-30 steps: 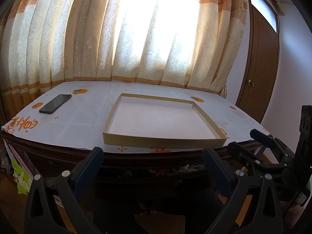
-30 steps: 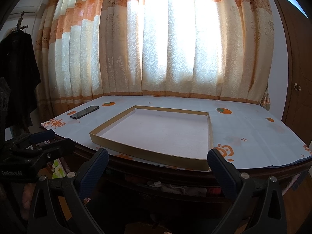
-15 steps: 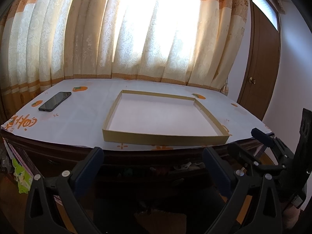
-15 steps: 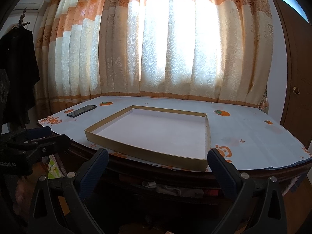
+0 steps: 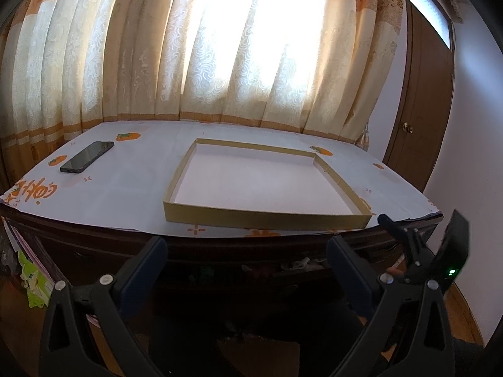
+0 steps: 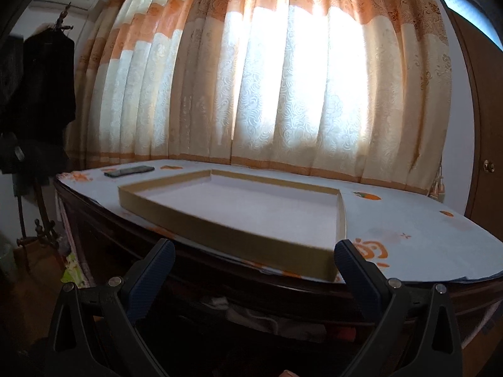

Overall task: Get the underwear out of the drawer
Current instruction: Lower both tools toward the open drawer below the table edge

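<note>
A dark wooden table holds a shallow tan cardboard tray with a white floor, nothing in it. Under the tabletop an open drawer shows pale crumpled clothes in shadow. My left gripper is open, its blue-padded fingers level with the drawer front. My right gripper is open too, close to the table edge above the clothes. In the left wrist view the right gripper shows at the far right.
A black phone lies on the white, orange-printed tablecloth at the left. Orange and cream curtains hang behind the table. A brown door stands at the right, and dark clothes hang at the left.
The right gripper has dropped lower and come closer to the table edge and drawer. The left gripper's view barely shifts. Both stay open.
</note>
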Tool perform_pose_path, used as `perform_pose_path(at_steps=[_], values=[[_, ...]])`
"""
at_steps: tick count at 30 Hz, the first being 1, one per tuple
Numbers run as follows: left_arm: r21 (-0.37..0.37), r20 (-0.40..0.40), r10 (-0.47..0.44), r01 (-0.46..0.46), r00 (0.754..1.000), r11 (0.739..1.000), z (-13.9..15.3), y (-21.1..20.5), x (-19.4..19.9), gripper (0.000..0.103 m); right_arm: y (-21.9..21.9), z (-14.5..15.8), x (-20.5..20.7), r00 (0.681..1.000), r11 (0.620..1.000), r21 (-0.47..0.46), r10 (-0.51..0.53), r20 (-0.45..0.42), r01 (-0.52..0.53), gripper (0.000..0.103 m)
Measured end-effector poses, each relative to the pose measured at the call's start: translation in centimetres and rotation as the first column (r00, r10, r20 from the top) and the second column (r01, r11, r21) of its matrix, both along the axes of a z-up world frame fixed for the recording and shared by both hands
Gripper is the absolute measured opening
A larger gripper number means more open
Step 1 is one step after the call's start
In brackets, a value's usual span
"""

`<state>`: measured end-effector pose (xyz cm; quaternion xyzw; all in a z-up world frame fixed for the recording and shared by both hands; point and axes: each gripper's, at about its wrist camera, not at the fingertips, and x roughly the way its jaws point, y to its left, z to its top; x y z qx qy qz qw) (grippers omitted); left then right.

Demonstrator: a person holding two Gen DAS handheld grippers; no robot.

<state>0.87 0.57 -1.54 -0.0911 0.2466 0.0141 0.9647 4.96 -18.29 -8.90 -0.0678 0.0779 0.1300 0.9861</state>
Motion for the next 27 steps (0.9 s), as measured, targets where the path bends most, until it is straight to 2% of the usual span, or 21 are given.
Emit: perform_pose_path(at_steps=[6,10,22,27], values=[[-0.003,-0.012,0.003,-0.003,1.0,1.0,-0.3,0.0,0.2,0.103,-1.1,-1.5,0.6,0.994,0.998,-0.006,-0.06,0.092,0.061,0.102],[-0.008,-0.014,0.005,-0.005,1.0,1.0,-0.3,0.1,0.3,0.103,-2.3,-1.9,1.4,0.99,0.996,0.031,-0.089,0.108,0.086,0.102],[-0.019,-0.02,0.015,-0.015,1.0,1.0,-0.5,0.6,0.2,0.103,-1.8,-3.2,3.0,0.989,0.997,-0.001,-0.071,0.127,0.071,0.102],[-0.023,-0.024,0.025,-0.025,0.999,0.999,-0.6,0.8,0.2,0.103,-2.1,-3.3,3.5,0.991,0.998,0.028,-0.059,0.12,0.056,0.102]])
